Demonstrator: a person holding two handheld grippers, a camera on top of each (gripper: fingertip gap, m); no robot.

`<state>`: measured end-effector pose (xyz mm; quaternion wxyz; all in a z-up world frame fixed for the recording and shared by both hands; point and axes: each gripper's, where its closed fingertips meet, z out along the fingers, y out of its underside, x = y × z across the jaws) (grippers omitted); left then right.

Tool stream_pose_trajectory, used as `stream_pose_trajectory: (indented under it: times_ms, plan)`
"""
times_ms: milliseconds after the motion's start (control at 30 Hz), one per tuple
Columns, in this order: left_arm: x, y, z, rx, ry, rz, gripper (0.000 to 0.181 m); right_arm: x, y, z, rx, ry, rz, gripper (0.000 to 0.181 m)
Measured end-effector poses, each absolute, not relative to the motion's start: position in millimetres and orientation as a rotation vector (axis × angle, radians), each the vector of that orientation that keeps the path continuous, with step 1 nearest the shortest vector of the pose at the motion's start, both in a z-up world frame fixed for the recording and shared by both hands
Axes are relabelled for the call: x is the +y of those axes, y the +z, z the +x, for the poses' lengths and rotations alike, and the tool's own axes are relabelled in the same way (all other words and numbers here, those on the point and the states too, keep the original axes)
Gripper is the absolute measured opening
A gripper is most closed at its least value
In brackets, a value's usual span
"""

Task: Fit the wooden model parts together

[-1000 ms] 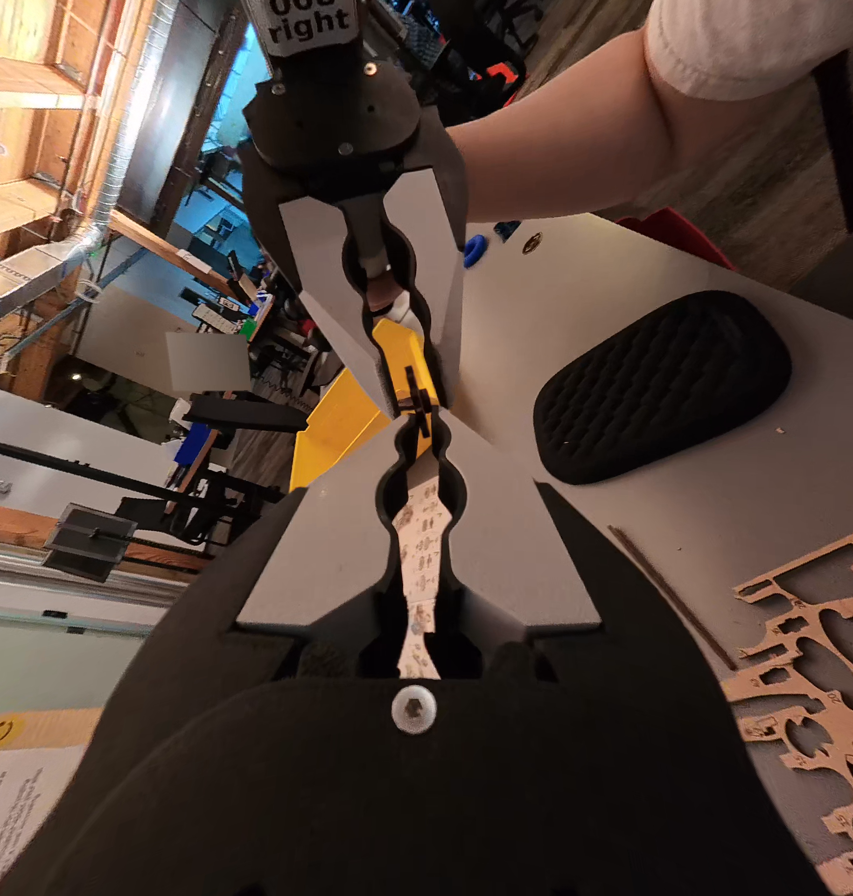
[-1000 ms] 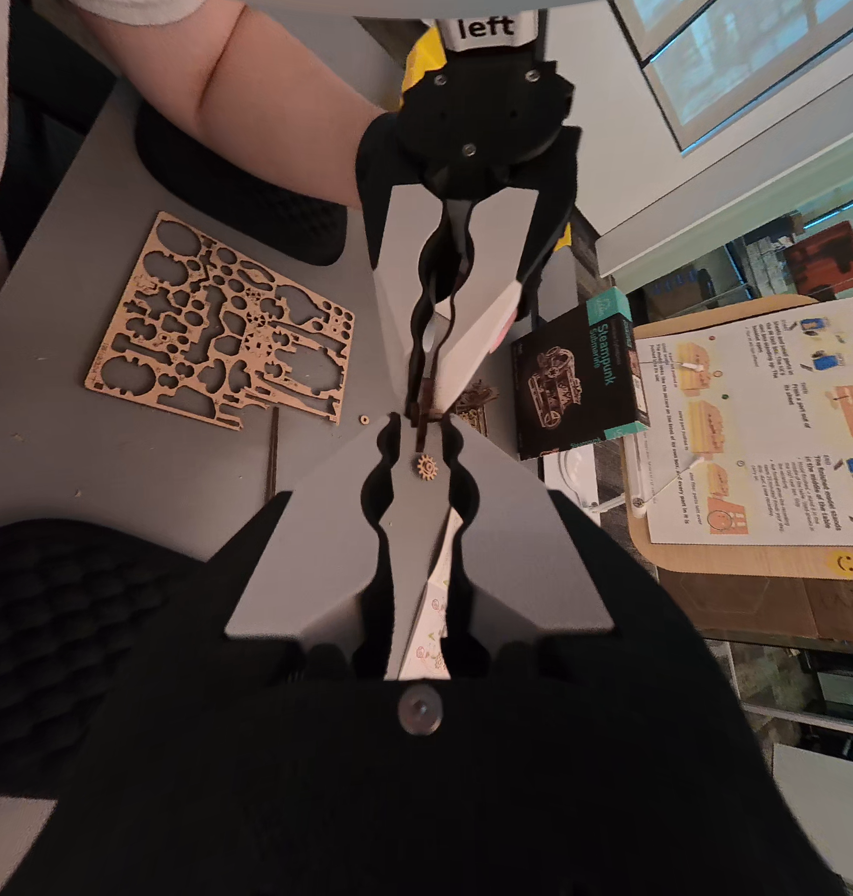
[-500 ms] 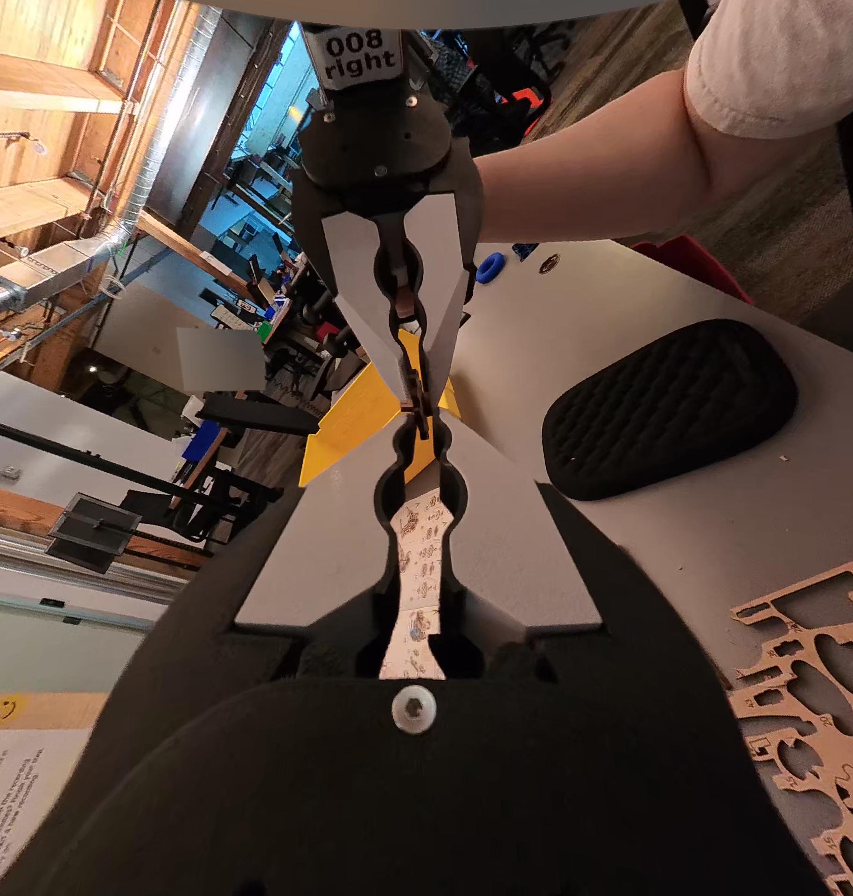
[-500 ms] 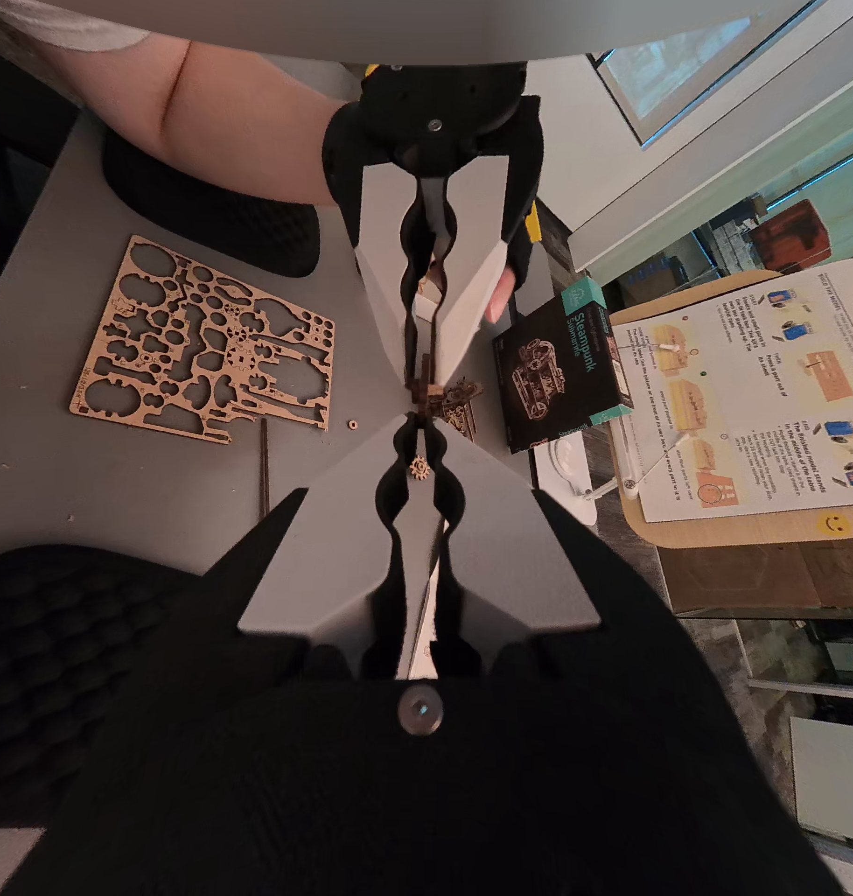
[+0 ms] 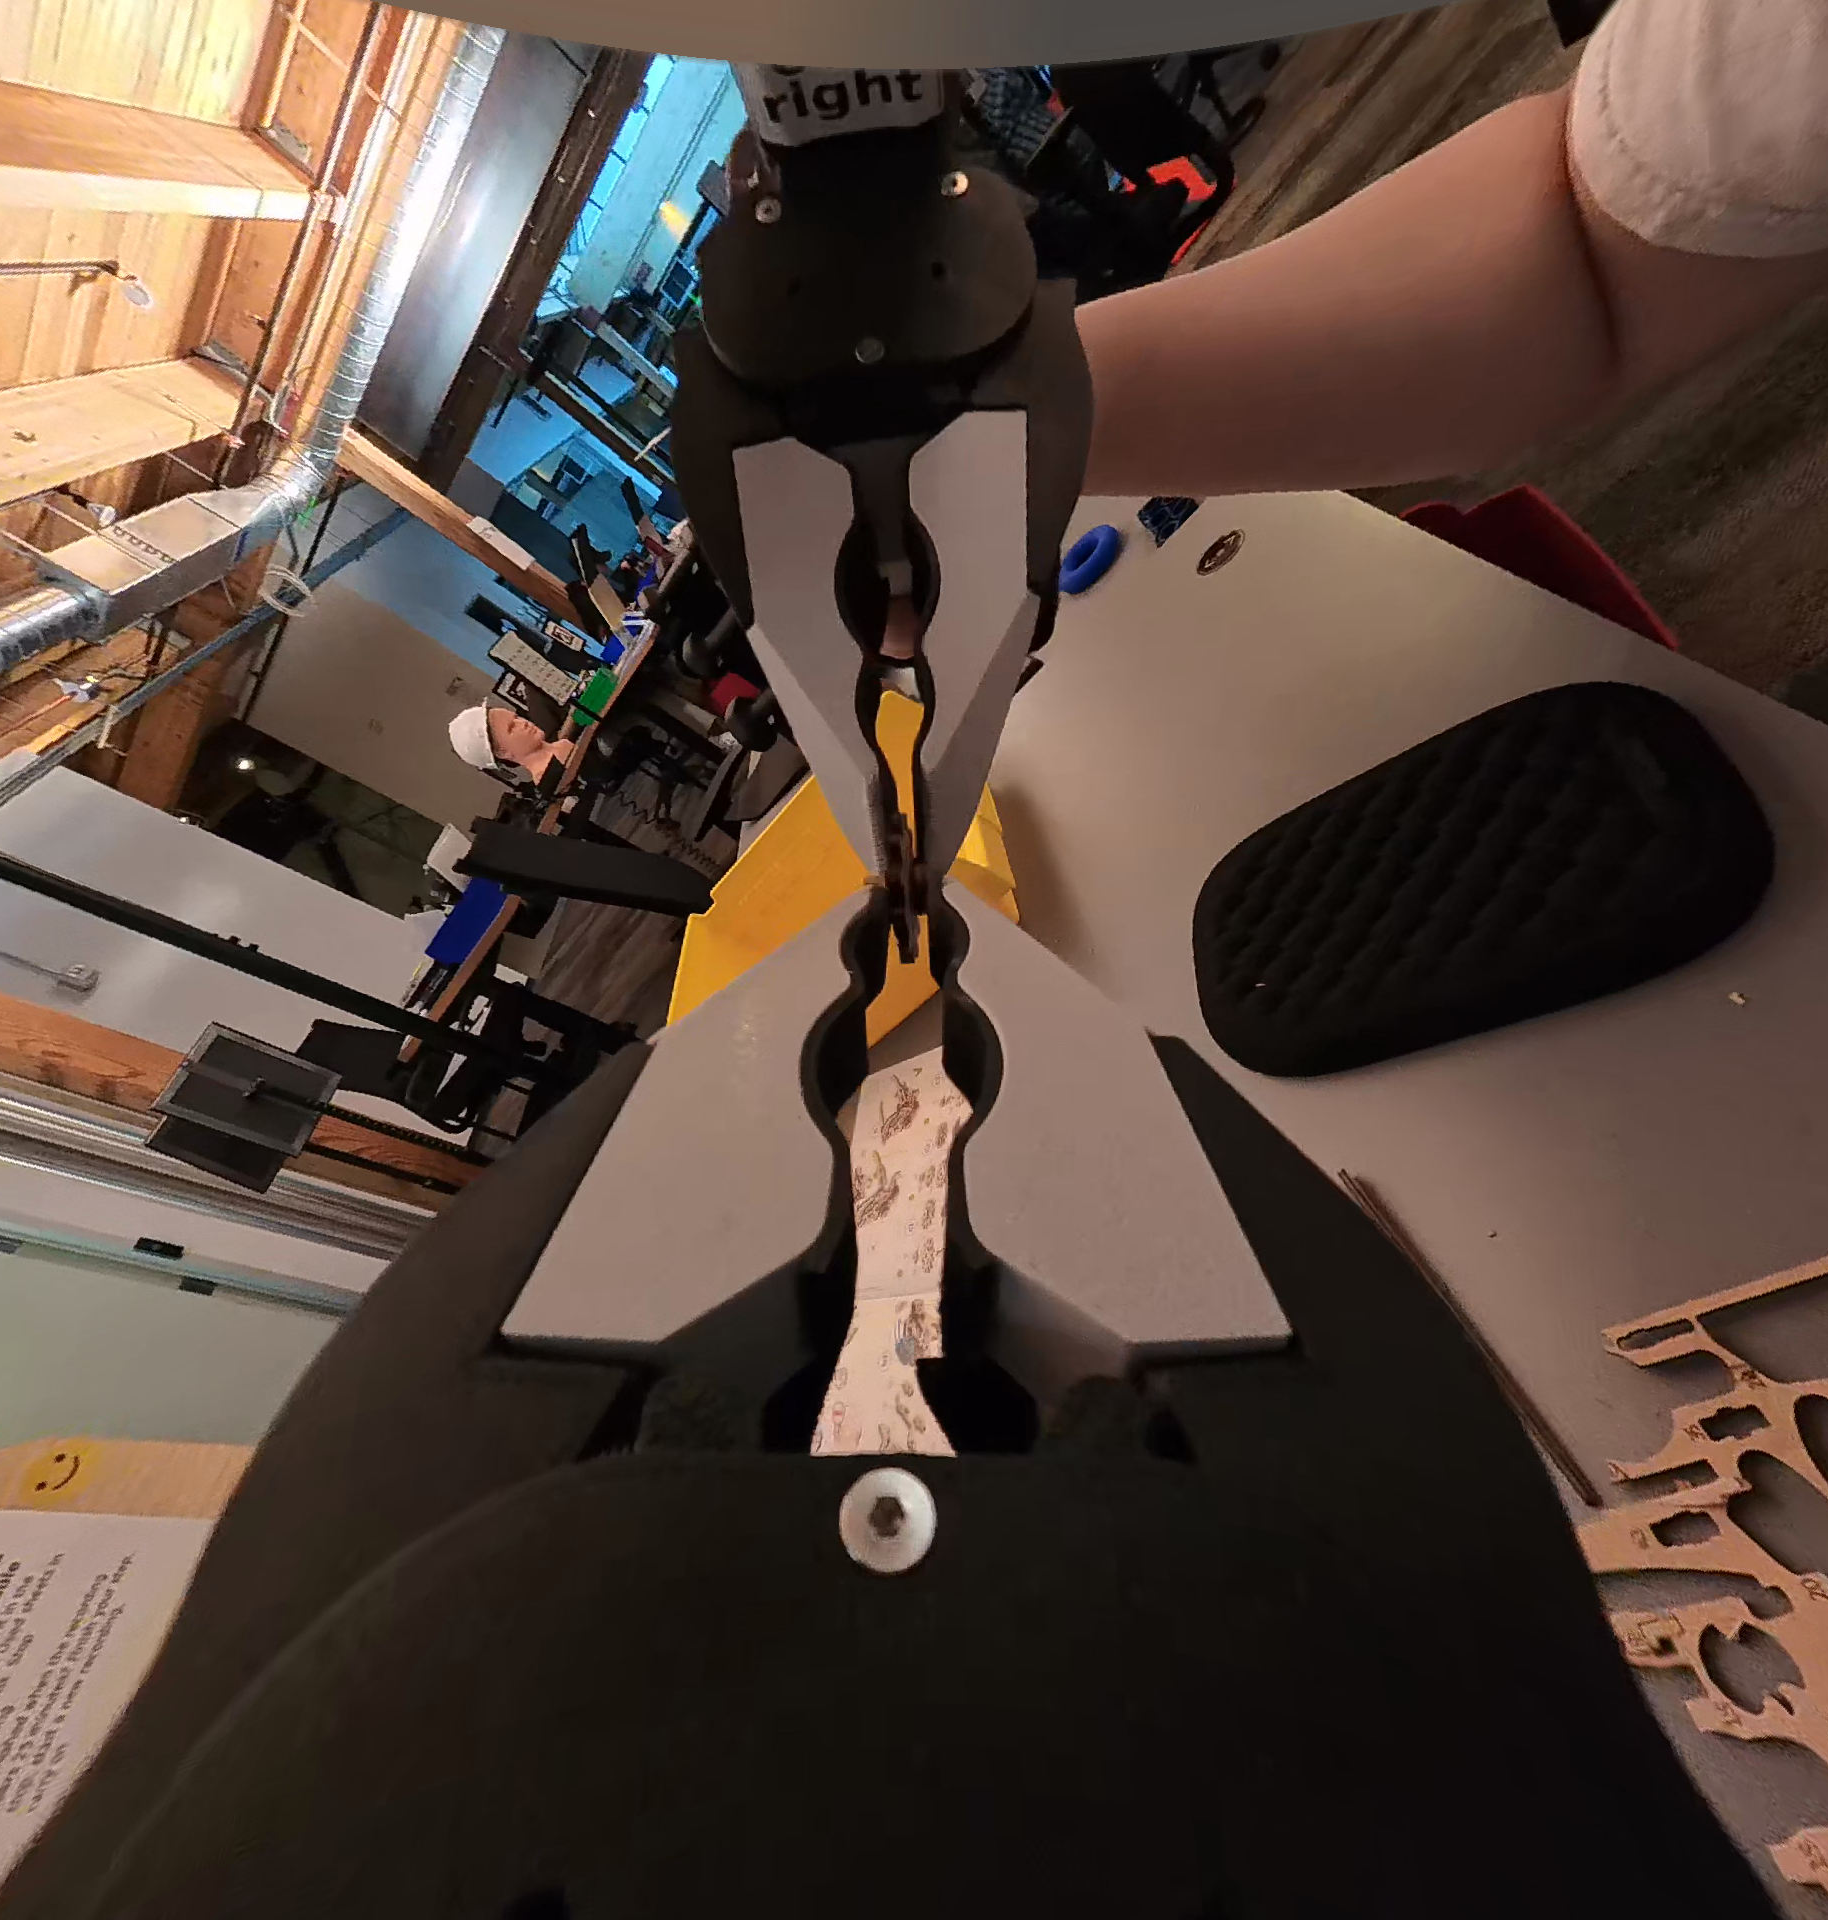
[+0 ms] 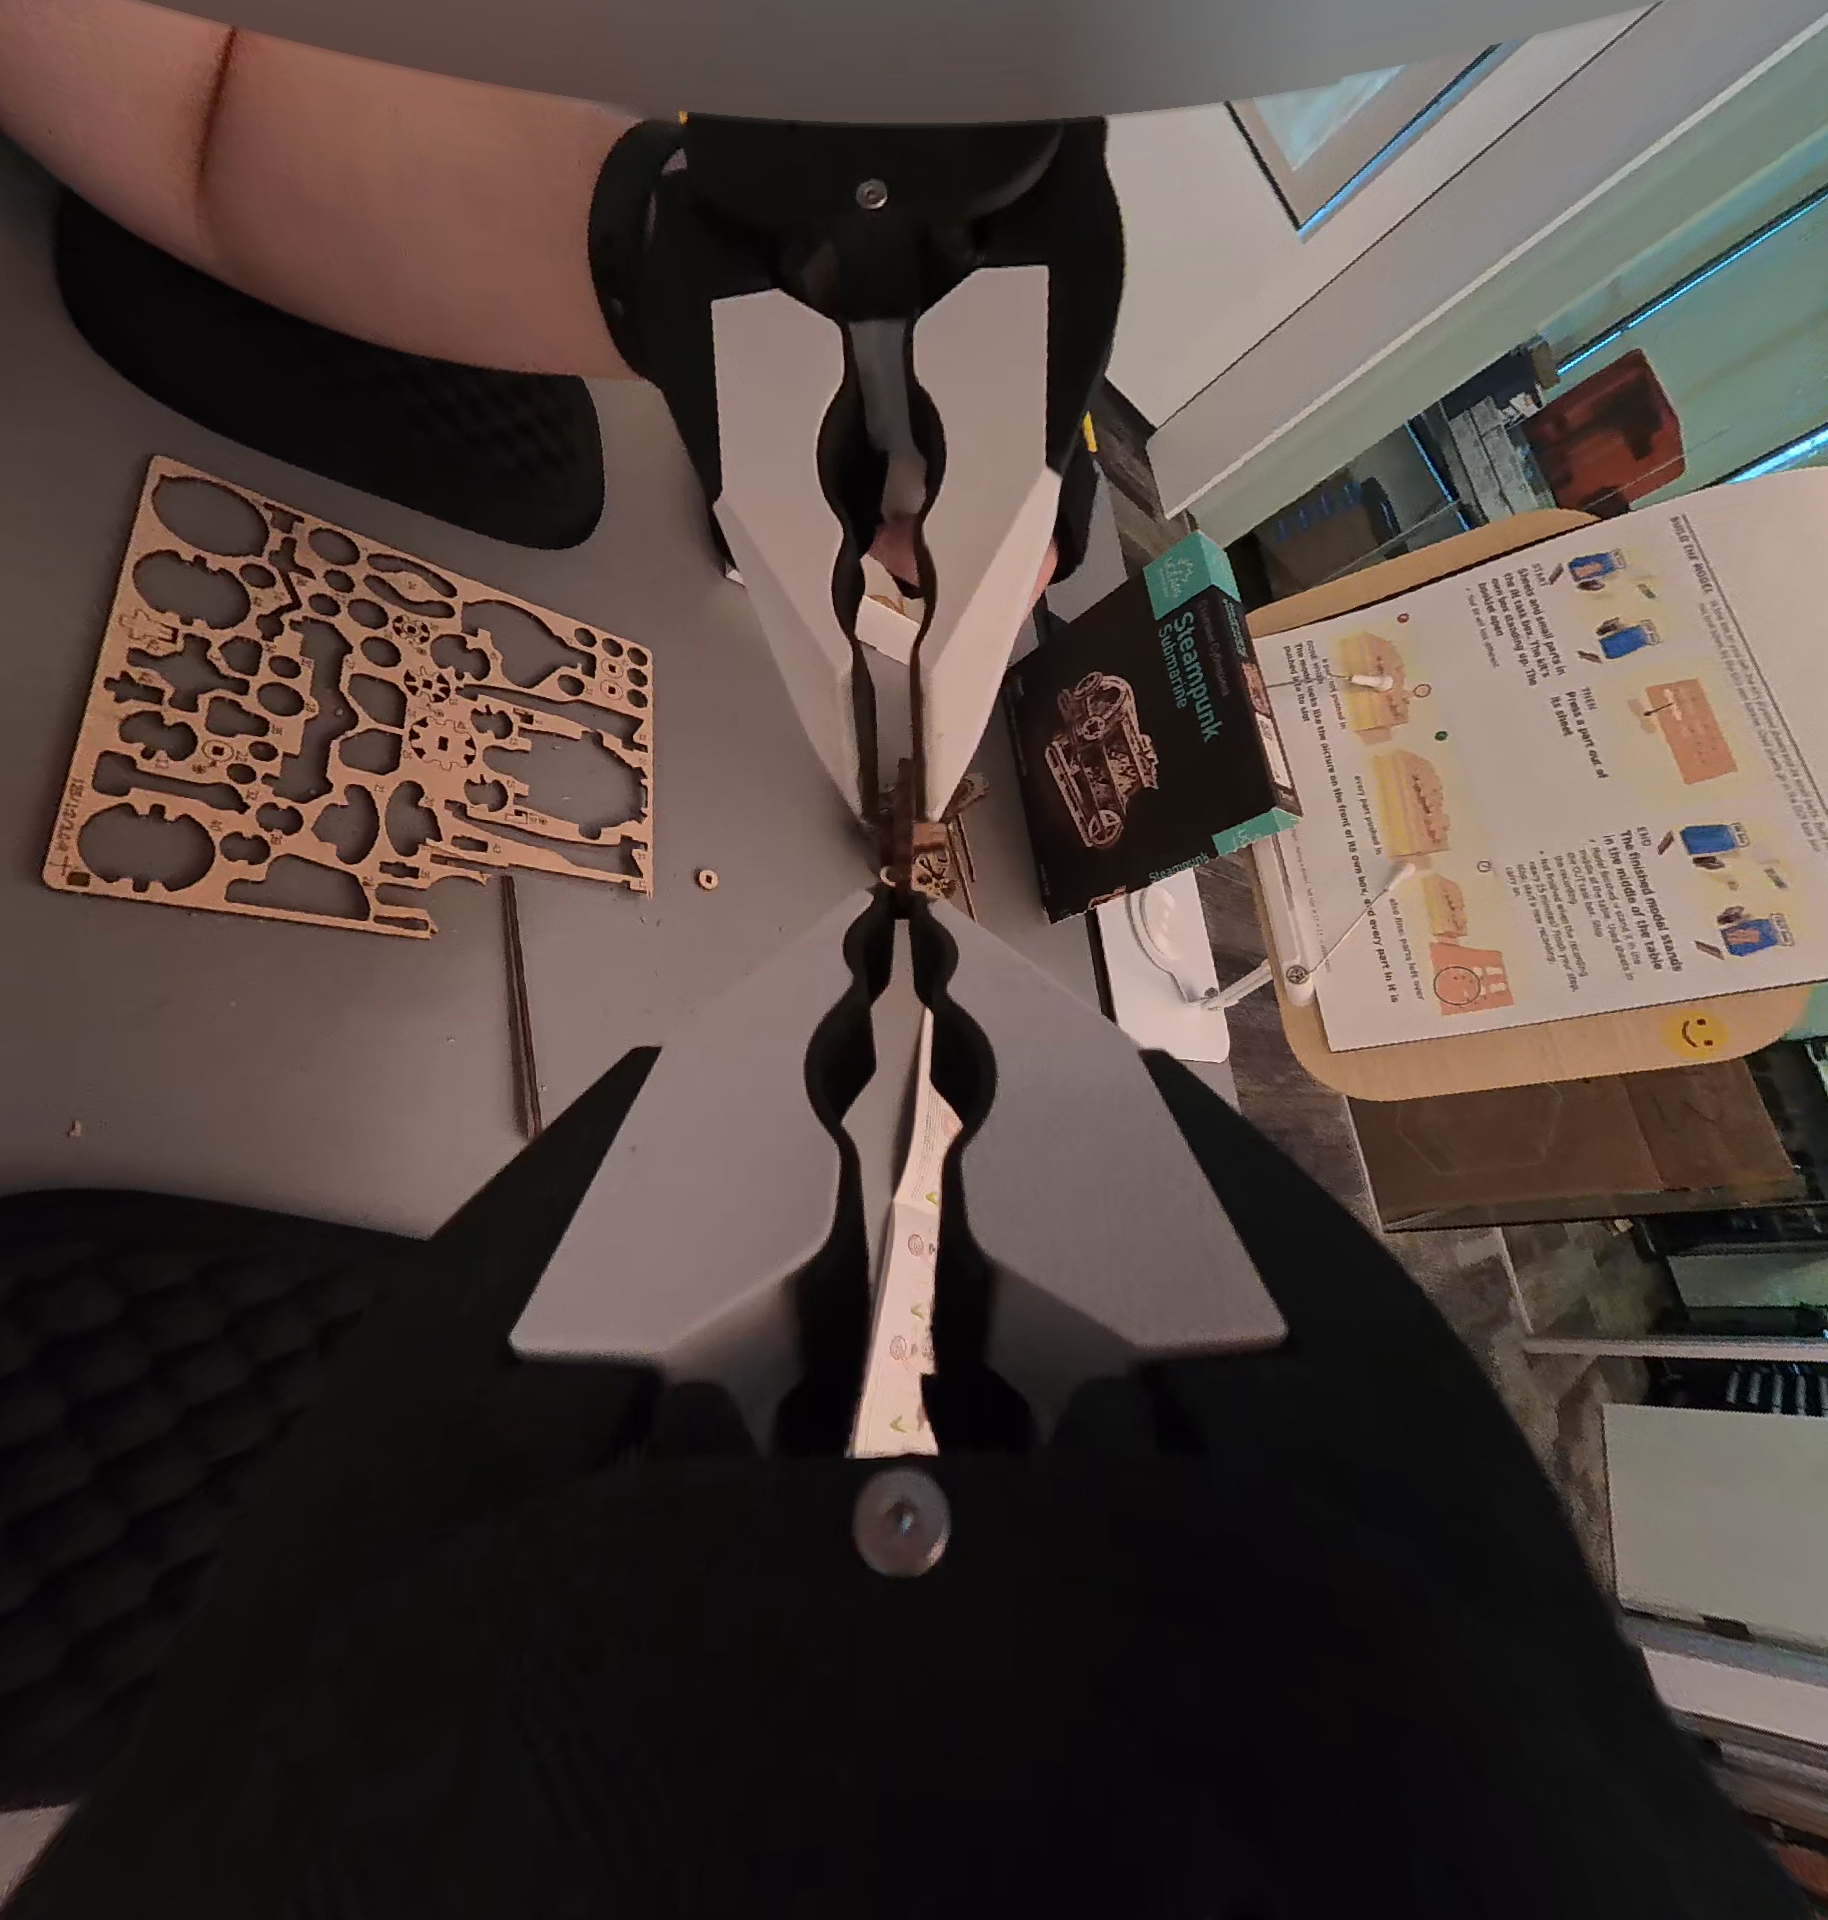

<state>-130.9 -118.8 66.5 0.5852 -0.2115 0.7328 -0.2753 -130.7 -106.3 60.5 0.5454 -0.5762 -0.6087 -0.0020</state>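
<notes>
Above a grey table [image 6: 266, 1039], your two grippers meet tip to tip over a small wooden model. At far left in the right wrist view lies the punched-out wooden parts sheet [image 6: 349, 707], a thin dark stick [image 6: 520, 997] just beside its lower edge and a tiny wooden ring [image 6: 706, 878] near its corner. At centre, your left gripper [image 6: 894, 805] comes in from the top, jaws nearly closed and pinching a small dark wooden part [image 5: 902, 883]; your right gripper [image 6: 897, 904] meets it from below, jaws likewise nearly shut on a part at its tips. The partly built wooden model [image 6: 941, 868] sits right behind the tips. To the right stand a black kit box [image 6: 1138, 738] and an instruction sheet [image 6: 1575, 769].
</notes>
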Motion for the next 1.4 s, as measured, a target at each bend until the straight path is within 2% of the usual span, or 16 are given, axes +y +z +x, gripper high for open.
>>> stream_pose_trajectory:
  times_ms: [500, 667, 1033, 1233, 1400]
  plan:
    - [-117, 72, -127, 1.664, -0.663, -0.507, 0.003, -103, 68, -127, -1.344, -0.012, -1.324, 0.001]
    - [-115, 68, -123, 1.678, -0.617, -0.52, 0.001, -105, 70, -131, -1.326, 0.044, -1.339, 0.015]
    - [-118, 73, -128, 1.698, -0.642, -0.543, 0.001, -104, 70, -133, -1.389, -0.101, -1.348, 0.007]
    - [-122, 82, -132, 1.649, -0.688, -0.523, 0.005, -109, 75, -138, -1.377, -0.049, -1.306, 0.002]
    - [-122, 82, -134, 1.656, -0.694, -0.522, 0.026, -112, 76, -141, -1.388, -0.044, -1.271, 0.003]
